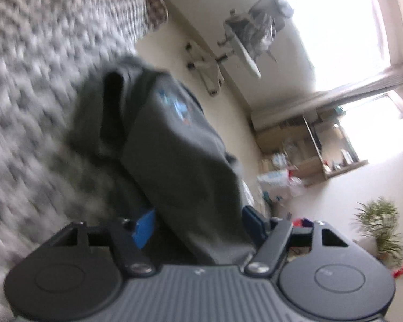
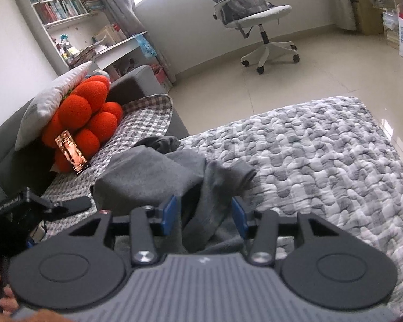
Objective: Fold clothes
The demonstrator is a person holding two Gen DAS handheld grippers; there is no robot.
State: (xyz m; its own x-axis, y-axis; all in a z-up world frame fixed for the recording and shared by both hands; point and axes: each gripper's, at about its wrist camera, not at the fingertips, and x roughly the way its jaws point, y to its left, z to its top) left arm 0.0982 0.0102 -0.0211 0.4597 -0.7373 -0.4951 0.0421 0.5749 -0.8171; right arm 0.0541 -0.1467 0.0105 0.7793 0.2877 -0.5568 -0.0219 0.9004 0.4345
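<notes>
Left wrist view: camera rolled hard, frame motion-blurred. Grey-and-white quilted blanket (image 1: pixel 40 80) fills the left side; cream floor to its right. White office chair (image 1: pixel 244 51) stands on the floor beyond the blanket's edge, wooden shelving (image 1: pixel 317 147) and a potted plant (image 1: pixel 378 225) farther off, bright window (image 1: pixel 335 21) behind. Dark grey sweatshirt (image 1: pixel 174 145) with a small blue print runs from the blanket straight into the left gripper (image 1: pixel 198 225). Blue pads (image 1: pixel 145 228) sit wide apart with cloth filling the gap; can't tell if it's actually pinched.

Right wrist view: same blanket (image 2: pixel 309 155) spread flat, checkered cover (image 2: pixel 145 118) and grey sofa at its far-left corner, red ball-cluster cushion (image 2: pixel 88 118) and white pillow (image 2: pixel 51 102) on the sofa. Bookshelf (image 2: pixel 59 8) and desk behind that. Sweatshirt (image 2: pixel 153 177) lies bunched on the blanket's near-left part, one sleeve trailing between the right gripper (image 2: pixel 205 214) fingers. Those fingers stand apart, not closed on the sleeve.
</notes>
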